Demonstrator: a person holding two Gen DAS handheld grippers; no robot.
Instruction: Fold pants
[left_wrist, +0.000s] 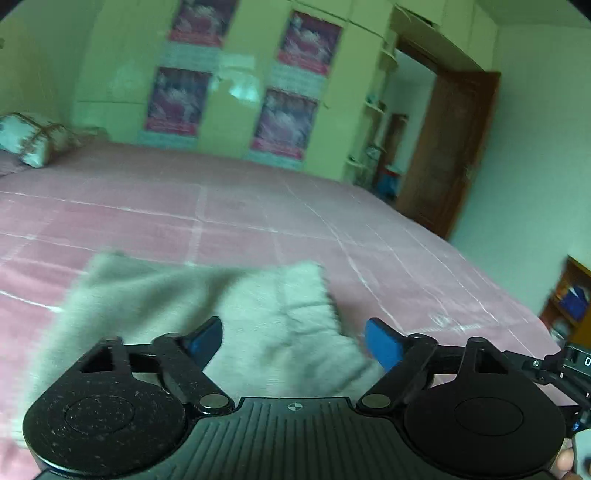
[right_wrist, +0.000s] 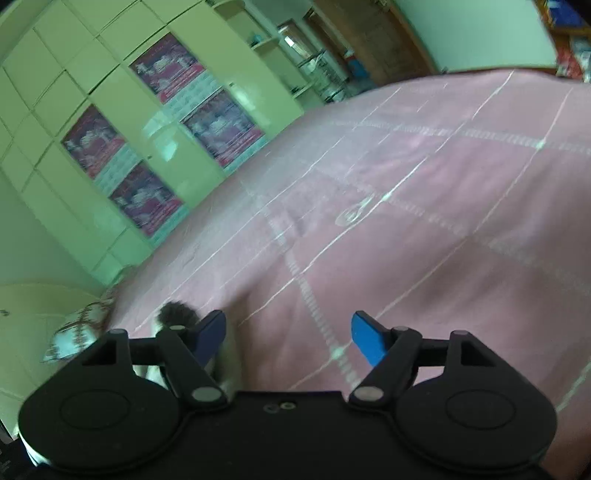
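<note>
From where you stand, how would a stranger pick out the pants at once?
Find the big pink bedspread filling the room. On its near part, just ahead of the left gripper with open jaws, lies the pants: a pale grey, fuzzy folded cloth, the only grey thing on the pink.

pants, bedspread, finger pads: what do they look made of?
Pants: pale grey, soft fuzzy knit or fleece by the look, with a matte, napped surface; motion blur leaves the weave unclear.
Bedspread: pink woven cloth with a slight sheen and pale stitched grid lines, possibly quilted.
Finger pads: blue, smooth, matte, probably rubber or plastic, on black rigid links.
</note>
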